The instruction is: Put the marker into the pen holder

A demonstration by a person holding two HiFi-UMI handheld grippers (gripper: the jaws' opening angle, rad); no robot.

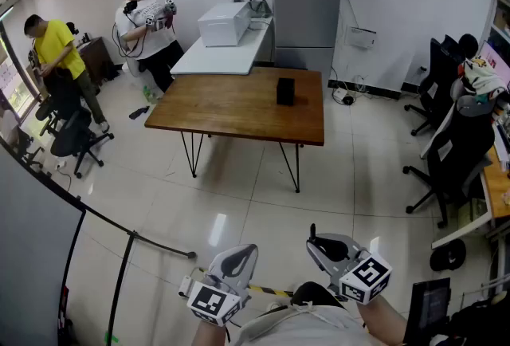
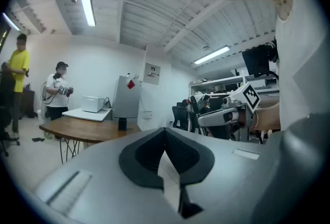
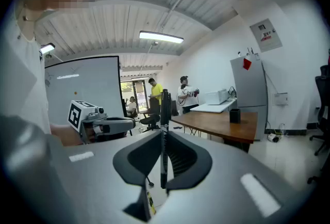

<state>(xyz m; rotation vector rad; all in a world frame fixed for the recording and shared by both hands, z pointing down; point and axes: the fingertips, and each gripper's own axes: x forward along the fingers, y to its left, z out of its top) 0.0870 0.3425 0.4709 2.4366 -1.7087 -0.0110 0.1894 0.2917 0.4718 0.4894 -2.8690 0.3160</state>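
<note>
Low at the bottom edge of the head view, the person's two handheld grippers are held close to the body, above a pale tiled floor. The right gripper (image 1: 325,244) has its jaws pinching a thin black marker (image 3: 164,130). In the right gripper view the marker stands upright between the pads, with much of its length rising above them. The left gripper (image 1: 237,258) has its jaws pressed together with nothing between them.

The black pen holder (image 1: 285,91) stands upright on a wooden table (image 1: 231,107), near the table's far right corner. It is well apart from both grippers, with open floor between. Nothing else shows on the tabletop.

Several things could probably go wrong from here. The marker is gripped along a narrow line, so it could pivot or slip between the pads on the way to the table. The holder looks small and light, and its opening is narrow. A marker that arrives tilted or off centre could strike the rim and tip the holder over, or push it toward the table's right edge. If the jaws spread before the tip is inside the opening, the marker would likely fall on the tabletop and roll off.
</note>
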